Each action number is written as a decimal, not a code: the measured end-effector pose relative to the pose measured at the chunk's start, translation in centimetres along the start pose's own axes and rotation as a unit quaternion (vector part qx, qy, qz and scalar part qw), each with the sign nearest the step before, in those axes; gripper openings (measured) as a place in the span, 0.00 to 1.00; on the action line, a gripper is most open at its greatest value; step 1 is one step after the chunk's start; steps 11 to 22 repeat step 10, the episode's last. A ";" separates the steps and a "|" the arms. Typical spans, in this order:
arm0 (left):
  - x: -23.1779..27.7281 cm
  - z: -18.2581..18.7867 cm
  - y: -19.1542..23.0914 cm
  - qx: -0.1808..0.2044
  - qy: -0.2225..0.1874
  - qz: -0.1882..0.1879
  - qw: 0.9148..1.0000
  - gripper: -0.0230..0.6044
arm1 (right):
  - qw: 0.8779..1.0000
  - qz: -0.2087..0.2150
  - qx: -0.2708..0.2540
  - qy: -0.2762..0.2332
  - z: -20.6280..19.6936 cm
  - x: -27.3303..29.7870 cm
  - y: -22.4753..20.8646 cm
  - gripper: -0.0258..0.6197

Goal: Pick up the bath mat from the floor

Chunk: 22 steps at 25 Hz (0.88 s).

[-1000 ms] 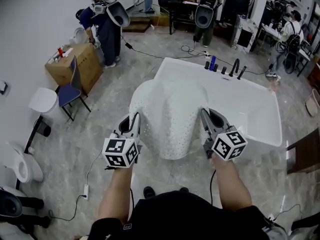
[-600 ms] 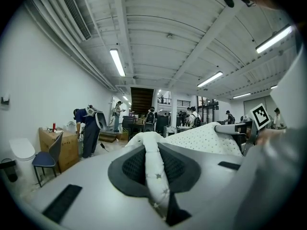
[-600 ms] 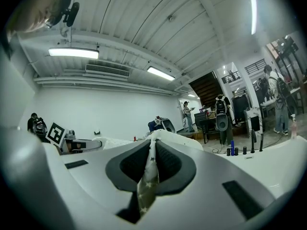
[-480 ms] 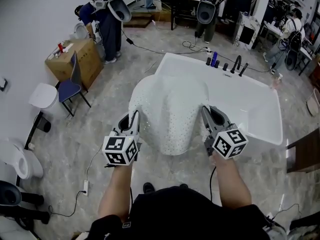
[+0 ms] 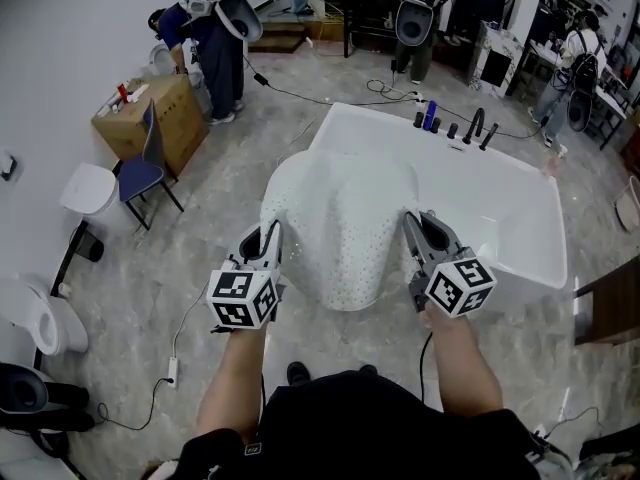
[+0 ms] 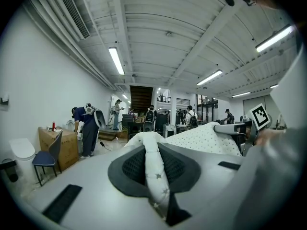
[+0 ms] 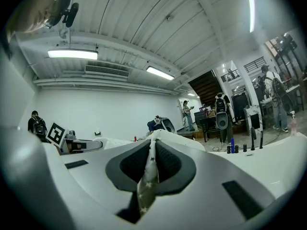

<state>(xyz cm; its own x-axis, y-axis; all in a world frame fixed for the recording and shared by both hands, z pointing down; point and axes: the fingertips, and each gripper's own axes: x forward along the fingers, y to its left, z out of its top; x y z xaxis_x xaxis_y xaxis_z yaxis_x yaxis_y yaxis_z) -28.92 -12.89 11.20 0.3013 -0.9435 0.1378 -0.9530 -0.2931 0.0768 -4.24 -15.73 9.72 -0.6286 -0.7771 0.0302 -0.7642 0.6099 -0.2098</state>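
Observation:
The white bath mat (image 5: 340, 223) with small star dots hangs in the air between my two grippers, sagging in a broad fold over the floor and the near edge of the bathtub (image 5: 520, 223). My left gripper (image 5: 268, 238) is shut on the mat's left corner; in the left gripper view a rolled strip of mat (image 6: 154, 166) is pinched between the jaws. My right gripper (image 5: 412, 226) is shut on the right corner, with a thin fold of mat (image 7: 149, 171) clamped between its jaws. Both grippers point roughly level.
A white bathtub with dark taps (image 5: 470, 128) stands ahead on the right. On the left are a blue chair (image 5: 140, 173), a cardboard box (image 5: 150, 118), a toilet (image 5: 45, 318) and a floor cable (image 5: 180, 348). People (image 5: 210, 38) stand at the back.

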 end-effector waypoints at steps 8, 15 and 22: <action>-0.2 -0.2 0.3 -0.004 0.007 0.001 1.000 0.11 | 1.000 -0.001 0.008 0.005 -0.3 0.0 0.2 0.10; -0.1 -0.3 0.3 -0.005 0.008 0.001 1.000 0.11 | 1.000 -0.001 0.008 0.005 -0.4 0.1 0.2 0.10; -0.1 -0.3 0.3 -0.005 0.008 0.001 1.000 0.11 | 1.000 -0.001 0.008 0.005 -0.4 0.1 0.2 0.10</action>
